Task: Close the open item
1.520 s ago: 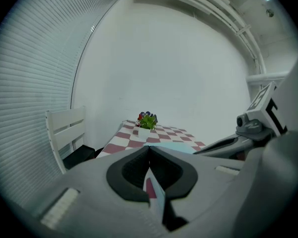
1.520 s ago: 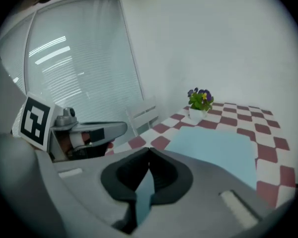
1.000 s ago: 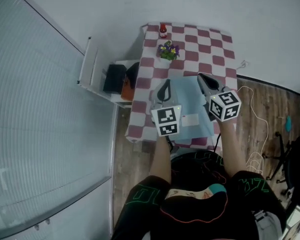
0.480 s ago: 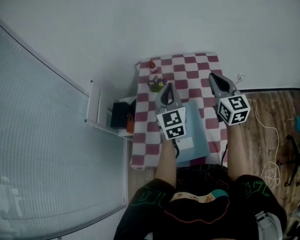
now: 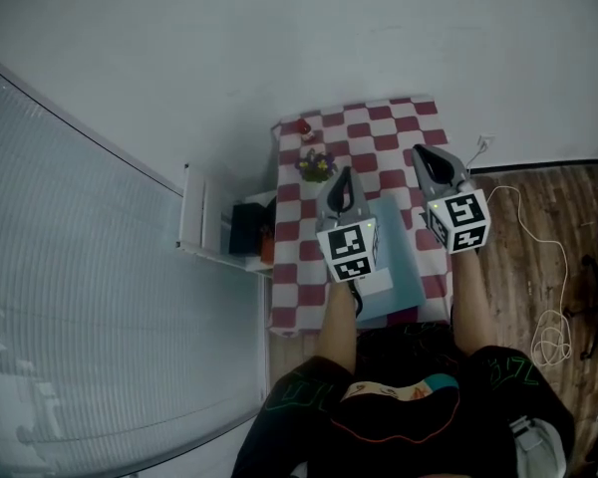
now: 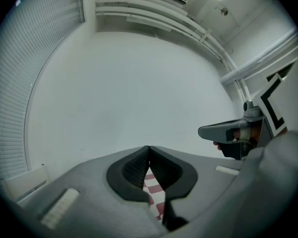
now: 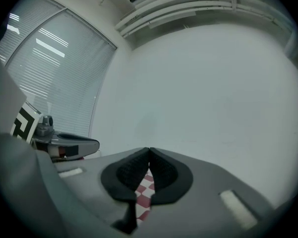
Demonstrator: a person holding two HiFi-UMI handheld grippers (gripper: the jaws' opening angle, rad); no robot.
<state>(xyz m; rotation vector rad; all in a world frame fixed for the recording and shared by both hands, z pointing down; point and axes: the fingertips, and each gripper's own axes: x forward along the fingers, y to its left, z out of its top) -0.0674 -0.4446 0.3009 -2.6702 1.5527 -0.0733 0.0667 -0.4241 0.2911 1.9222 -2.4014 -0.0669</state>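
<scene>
**Partner:** Where's the thing to be shut?

**Me:** The light-blue item point(image 5: 401, 257) lies on the bench point(image 5: 434, 118), at the near edge, straight in front of me. There's a white label patch point(image 5: 374, 284) at its near left corner. My forearms and both claws cross over it in the head view, so part is covered. What shows looks flat. I can't tell from here whether it is fully shut.

**Partner:** And the claws?

**Me:** Left claw point(image 6: 148, 148): pads pressed together, nothing between them. Through the slot under the pads I see only a strip of checked cloth point(image 6: 155, 195). Right claw point(image 7: 149, 150): the same, pads meeting and empty. Both are up off the bench, side by side but apart, pointing level at the white wall point(image 5: 279, 38). Each one shows at the edge of the other's view. Neither is in contact with anything.

**Partner:** What else is on the bench?

**Me:** The red-and-white cloth covers the whole top. A small flower pot point(image 5: 316, 165) with purple and yellow blooms stands toward the far left. A red bottle point(image 5: 305, 127) stands beyond it, near the far left corner. Both are well apart from the light-blue item.

**Partner:** And around it?

**Me:** Left of the bench is a white rack point(image 5: 201, 222) with a black box point(image 5: 245, 229) on it and something orange just beside the box. To the right there's a wood floor point(image 5: 568, 197) with a white cable point(image 5: 549, 347) looped on it. Blinds point(image 5: 80, 267) run along my left.
</scene>
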